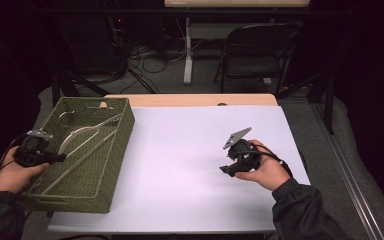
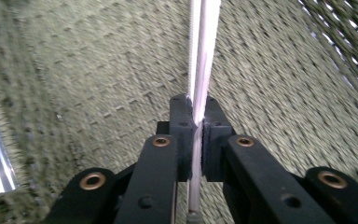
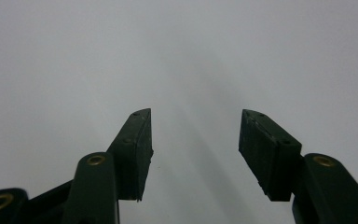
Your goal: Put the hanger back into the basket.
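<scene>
Black tongs [image 2: 194, 116] with brass-ringed screws; grey three-cornered plates on top; dark sleeves [image 1: 300, 205].

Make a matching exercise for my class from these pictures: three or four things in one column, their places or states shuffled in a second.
Things:
1. left gripper
2. right gripper
3. woven basket
4. folding chair

Places or states:
A. stands on the floor beyond the table
B. open above the white tabletop
C. sits at the table's left edge
D. shut on a thin metal rod

Pairs: 1-D, 2-B, 3-C, 4-A
</scene>
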### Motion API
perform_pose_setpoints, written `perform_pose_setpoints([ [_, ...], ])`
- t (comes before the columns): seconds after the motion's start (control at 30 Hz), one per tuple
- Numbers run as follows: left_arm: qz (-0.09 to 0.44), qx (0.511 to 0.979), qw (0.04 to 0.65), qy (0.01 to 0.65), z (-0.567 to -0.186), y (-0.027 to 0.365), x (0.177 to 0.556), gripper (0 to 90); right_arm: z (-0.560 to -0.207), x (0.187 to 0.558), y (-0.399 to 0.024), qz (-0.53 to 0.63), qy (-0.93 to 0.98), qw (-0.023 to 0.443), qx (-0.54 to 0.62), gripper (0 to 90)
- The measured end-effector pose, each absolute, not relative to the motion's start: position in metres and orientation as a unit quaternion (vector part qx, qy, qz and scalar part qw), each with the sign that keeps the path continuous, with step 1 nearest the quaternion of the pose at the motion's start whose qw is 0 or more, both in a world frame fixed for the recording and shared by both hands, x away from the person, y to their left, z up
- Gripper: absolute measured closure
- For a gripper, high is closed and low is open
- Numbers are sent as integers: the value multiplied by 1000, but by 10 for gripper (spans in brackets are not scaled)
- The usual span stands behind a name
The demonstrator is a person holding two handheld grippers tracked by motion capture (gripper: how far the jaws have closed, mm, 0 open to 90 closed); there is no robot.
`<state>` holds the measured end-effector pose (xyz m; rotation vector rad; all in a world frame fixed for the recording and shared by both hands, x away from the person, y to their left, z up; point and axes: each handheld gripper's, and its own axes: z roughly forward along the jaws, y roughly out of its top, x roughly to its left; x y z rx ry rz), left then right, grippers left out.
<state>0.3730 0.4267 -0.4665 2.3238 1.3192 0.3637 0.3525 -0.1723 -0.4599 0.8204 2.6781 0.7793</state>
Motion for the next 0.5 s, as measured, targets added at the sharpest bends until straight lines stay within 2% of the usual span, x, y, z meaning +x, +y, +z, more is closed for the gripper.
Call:
perform_pose_setpoints([
  [0.2,196,821,213,492,-454,436,368,698,-460,353,-174,263,917,115,279,443],
  [0.23,197,817,216,497,-451,439,366,692,-459,352,-174,260,917,114,281,443],
  [0.4,204,802,240,507,-442,440,356,551,-459,350,-176,264,914,116,286,441],
  [0.5,208,799,252,504,-437,436,348,506,-459,348,-178,270,912,122,284,439],
])
